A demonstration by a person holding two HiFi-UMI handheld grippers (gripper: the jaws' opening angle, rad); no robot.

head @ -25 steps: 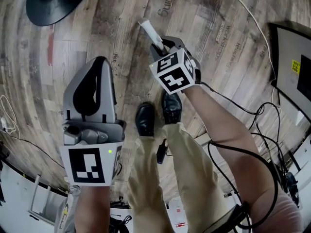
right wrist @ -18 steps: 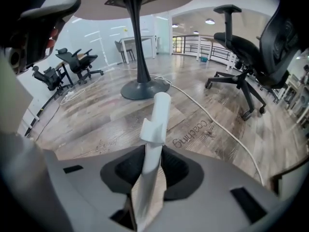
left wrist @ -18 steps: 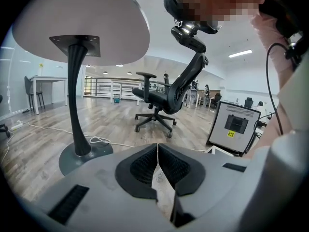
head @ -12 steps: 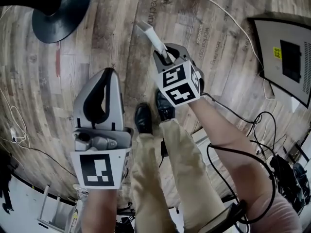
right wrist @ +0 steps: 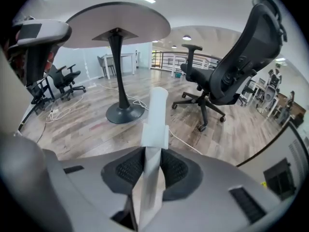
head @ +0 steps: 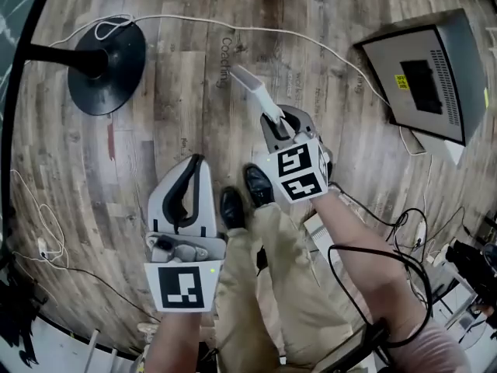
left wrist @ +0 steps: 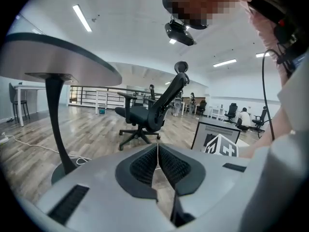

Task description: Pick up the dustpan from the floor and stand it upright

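Observation:
Of the dustpan I see only its white handle (head: 252, 90), a pale bar sticking out past my right gripper (head: 273, 120); the pan itself is hidden. In the right gripper view the handle (right wrist: 156, 122) runs up between the black pads, and the right gripper (right wrist: 153, 167) is shut on it, well above the wooden floor. My left gripper (head: 191, 179) hangs to the left of the person's legs. Its pads meet with nothing between them in the left gripper view (left wrist: 158, 162).
A black round table base (head: 106, 57) with a white cable (head: 233, 28) lies at the far left. A grey computer case (head: 423, 72) lies at the right, with tangled cables (head: 404, 224) nearby. Black shoes (head: 245, 193) stand between the grippers. An office chair (right wrist: 227, 76) is ahead.
The floor has dropped farther away in the head view and more of the room shows. Both grippers sit nearer the legs. The right gripper keeps hold of the handle; the left stays shut.

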